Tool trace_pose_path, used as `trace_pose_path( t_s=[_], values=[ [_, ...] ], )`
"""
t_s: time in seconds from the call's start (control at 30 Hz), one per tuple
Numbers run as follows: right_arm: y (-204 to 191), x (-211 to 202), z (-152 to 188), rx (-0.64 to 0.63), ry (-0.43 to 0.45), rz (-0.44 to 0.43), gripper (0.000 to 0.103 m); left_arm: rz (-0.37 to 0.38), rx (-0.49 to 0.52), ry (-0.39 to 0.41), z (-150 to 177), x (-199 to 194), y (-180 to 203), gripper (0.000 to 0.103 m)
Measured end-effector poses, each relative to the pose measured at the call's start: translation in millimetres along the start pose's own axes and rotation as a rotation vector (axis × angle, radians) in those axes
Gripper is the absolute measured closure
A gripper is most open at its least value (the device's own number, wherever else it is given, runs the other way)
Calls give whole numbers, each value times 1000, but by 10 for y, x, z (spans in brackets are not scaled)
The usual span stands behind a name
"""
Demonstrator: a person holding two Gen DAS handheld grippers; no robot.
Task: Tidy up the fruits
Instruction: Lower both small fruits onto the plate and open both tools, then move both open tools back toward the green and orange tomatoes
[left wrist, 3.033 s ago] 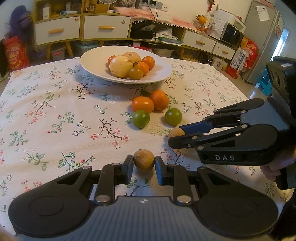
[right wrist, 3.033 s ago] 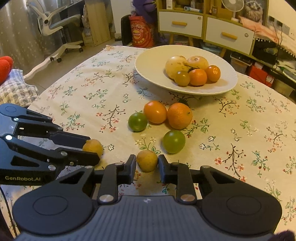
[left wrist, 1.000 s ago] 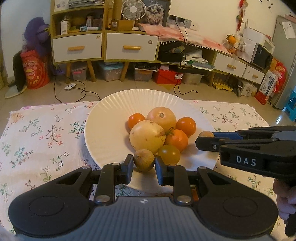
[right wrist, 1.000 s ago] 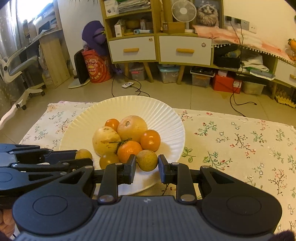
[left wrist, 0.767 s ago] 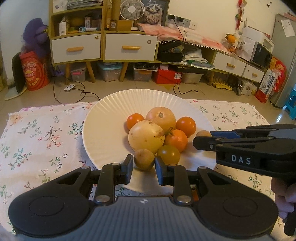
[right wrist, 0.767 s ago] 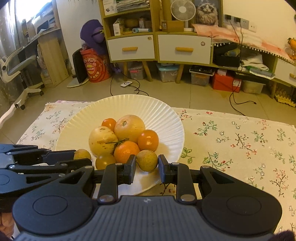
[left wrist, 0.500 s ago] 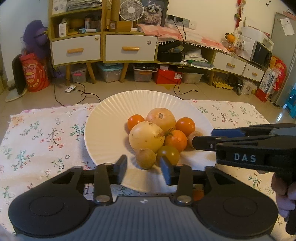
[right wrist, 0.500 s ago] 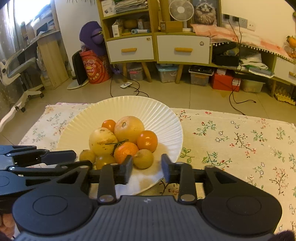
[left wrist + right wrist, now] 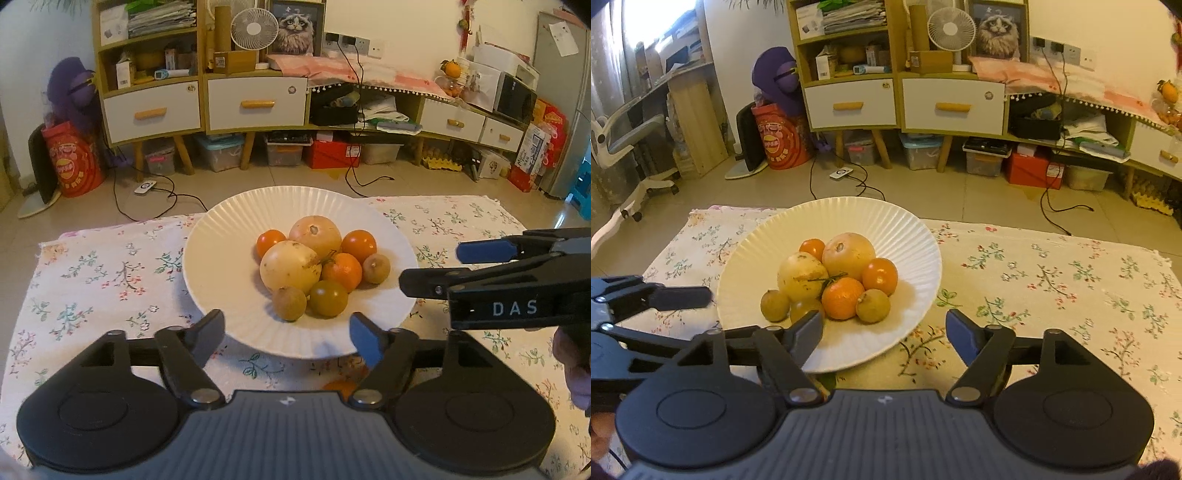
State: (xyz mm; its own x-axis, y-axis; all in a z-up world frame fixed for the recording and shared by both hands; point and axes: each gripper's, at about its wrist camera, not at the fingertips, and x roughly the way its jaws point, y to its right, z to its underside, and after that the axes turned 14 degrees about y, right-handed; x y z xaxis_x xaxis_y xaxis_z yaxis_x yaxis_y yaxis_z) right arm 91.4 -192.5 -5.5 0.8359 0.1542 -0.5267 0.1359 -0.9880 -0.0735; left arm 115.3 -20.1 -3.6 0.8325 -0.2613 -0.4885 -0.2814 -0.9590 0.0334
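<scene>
I'm opening both the left gripper [image 9: 287, 332] and right gripper [image 9: 884, 330], nothing between their jaws, fruit lying on the plate [image 9: 229, 221]; next I'd fetch remaining fruit.

Warm, dim indoor light is seen; daylight glare enters far left in the right view; edges are bent by fisheye, corners darkened.

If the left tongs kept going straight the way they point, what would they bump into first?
Probably the small brown fruit on the white plate, right ahead between the opening left tongs; the greenish tomato sits beside it. Depth is hard to judge.
</scene>
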Motion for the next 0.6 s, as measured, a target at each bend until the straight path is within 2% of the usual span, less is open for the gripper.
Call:
trace_pose_path(
  t_s=[0.2,0.6],
  values=[
    [-46,-128,29,-22,0,12,19,3,-20,-6,42,-159,-45,37],
    [-180,-379,110,-91,0,-11,8,-4,-47,-24,149,-380,-127,27]
  ],
)
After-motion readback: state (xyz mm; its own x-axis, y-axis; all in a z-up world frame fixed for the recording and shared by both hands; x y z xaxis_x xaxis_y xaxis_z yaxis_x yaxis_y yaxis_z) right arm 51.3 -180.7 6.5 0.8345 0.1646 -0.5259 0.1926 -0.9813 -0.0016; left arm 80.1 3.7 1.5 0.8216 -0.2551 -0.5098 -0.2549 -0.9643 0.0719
